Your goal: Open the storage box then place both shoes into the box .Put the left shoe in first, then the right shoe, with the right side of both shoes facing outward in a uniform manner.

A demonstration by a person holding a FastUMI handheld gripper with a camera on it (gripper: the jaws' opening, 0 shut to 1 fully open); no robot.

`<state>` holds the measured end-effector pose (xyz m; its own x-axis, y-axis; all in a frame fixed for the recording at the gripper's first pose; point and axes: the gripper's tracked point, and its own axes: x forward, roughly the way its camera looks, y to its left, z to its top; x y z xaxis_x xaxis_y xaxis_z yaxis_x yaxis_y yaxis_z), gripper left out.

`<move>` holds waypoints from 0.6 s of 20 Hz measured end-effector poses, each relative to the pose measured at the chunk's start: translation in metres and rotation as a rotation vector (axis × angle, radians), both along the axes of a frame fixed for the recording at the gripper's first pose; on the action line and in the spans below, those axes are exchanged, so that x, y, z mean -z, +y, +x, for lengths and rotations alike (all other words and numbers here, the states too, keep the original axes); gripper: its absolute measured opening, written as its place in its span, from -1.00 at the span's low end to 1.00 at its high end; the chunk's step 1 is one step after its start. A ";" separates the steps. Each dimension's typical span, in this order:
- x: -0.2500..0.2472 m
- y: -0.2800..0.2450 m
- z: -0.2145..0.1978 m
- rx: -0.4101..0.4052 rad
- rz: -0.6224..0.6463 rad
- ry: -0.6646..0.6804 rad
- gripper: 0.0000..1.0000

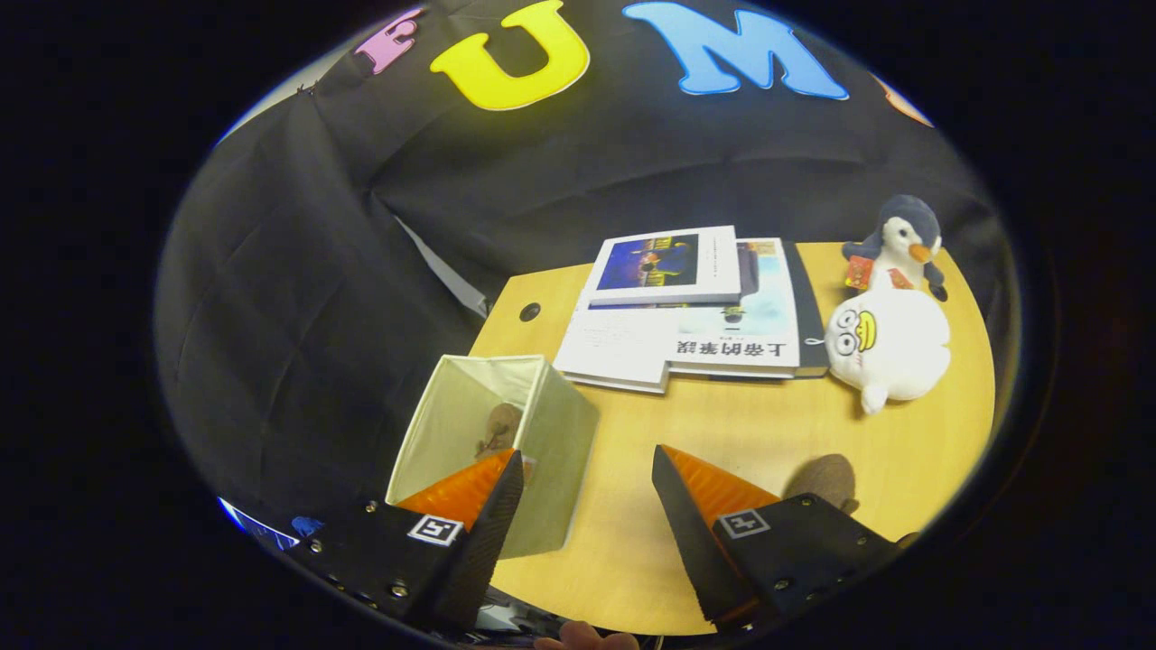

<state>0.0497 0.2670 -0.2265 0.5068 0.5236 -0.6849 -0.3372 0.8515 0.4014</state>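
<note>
A pale fabric storage box (560,433) stands open-topped on the wooden table (722,424), near its left edge. Inside it lies a brown shoe (499,426), partly hidden behind my left finger. A second brown shoe (824,478) rests on the table just beyond my right finger, which covers most of it. My gripper (587,451) is open above the table with nothing between its fingers. Its left finger reaches over the box's mouth, and its right finger hangs over the bare tabletop to the right of the box.
A stack of books (695,307) lies beyond the box at the table's far side. To its right sit a white duck plush (890,348) and a penguin plush (899,244). A cable hole (530,311) is near the far left corner.
</note>
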 end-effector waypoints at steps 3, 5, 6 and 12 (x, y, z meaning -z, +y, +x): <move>0.007 -0.037 0.002 0.053 -0.015 -0.021 0.74; 0.017 -0.065 0.004 0.093 -0.037 -0.025 0.74; 0.023 -0.082 0.006 0.122 -0.057 -0.028 0.75; 0.061 -0.155 0.003 0.218 -0.139 -0.023 0.75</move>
